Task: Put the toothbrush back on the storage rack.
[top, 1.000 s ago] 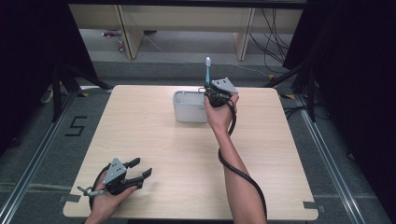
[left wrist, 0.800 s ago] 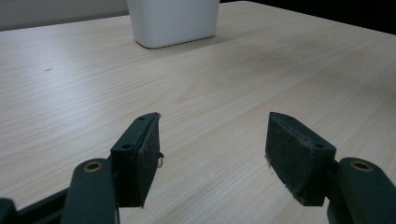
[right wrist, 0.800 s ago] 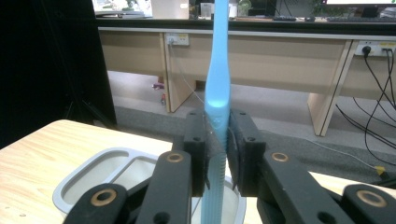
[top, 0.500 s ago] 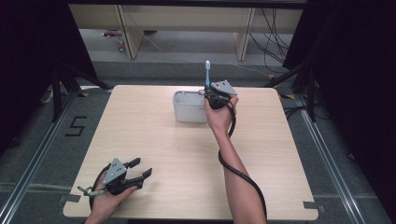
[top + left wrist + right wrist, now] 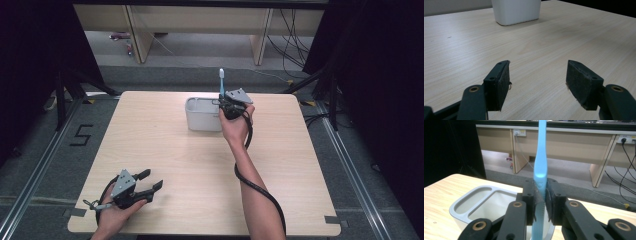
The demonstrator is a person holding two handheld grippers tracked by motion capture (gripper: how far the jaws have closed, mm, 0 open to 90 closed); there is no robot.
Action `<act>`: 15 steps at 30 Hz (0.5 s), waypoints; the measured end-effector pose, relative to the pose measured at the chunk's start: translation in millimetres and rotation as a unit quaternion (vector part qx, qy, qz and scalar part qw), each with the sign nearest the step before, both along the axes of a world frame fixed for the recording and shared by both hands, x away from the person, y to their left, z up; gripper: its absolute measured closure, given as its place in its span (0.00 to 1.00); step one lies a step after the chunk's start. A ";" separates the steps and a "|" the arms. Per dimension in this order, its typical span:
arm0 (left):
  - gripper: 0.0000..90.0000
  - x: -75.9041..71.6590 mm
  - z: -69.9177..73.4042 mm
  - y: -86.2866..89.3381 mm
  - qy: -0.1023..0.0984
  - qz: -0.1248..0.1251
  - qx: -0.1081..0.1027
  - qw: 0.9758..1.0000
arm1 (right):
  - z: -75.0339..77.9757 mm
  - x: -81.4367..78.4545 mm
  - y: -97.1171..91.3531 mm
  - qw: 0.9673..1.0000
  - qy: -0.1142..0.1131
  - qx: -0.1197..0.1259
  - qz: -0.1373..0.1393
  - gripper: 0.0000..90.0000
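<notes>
Almost no change from a second back: right claw [image 5: 540, 207] still clamps the blue toothbrush [image 5: 541, 170] upright over the right end of the white holder [image 5: 202, 114] at the bench's [image 5: 165, 150] far side. Likely about to lower it in. Left claw [image 5: 537, 82] idle near edge, jaws wide, empty.

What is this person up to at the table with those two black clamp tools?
A person sits at a wooden table with a hand-held gripper in each hand. The right gripper is shut on a light blue toothbrush, held upright over the right end of a white two-compartment holder at the far side of the table. It looks as if the toothbrush is being put into the holder or lifted out of it. The left gripper rests near the front left corner, jaws open and empty.
</notes>
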State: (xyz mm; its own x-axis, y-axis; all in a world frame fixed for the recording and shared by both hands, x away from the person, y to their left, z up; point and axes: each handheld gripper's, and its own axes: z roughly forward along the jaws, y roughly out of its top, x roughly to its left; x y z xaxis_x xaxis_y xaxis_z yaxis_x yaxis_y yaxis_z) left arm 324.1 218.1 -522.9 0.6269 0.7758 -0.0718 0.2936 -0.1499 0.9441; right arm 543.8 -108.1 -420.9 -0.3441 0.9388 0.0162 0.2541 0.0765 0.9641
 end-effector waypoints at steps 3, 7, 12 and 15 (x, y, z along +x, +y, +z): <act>0.39 0.1 0.0 0.0 0.000 -0.001 0.000 1.000 | -1.2 -0.5 -0.2 1.000 0.004 0.001 -0.001 0.88; 0.39 0.0 0.0 0.0 0.000 -0.001 0.002 1.000 | -3.0 -0.2 -0.9 1.000 0.001 -0.009 0.005 0.88; 0.39 0.1 0.0 0.0 0.000 -0.001 0.002 1.000 | -5.2 -0.6 0.3 1.000 0.002 -0.014 0.006 0.88; 0.39 0.1 0.0 0.0 0.000 -0.002 0.002 1.000 | -7.1 -2.4 2.2 1.000 0.012 -0.008 0.003 0.88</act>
State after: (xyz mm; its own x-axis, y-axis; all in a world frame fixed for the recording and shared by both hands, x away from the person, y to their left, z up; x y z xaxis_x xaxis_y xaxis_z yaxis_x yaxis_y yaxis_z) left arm 324.2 218.1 -522.9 0.6295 0.7739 -0.0692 0.2937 -0.1545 0.9433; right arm 541.4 -105.9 -428.1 -0.3502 0.9367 0.0088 0.2761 0.0942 0.9565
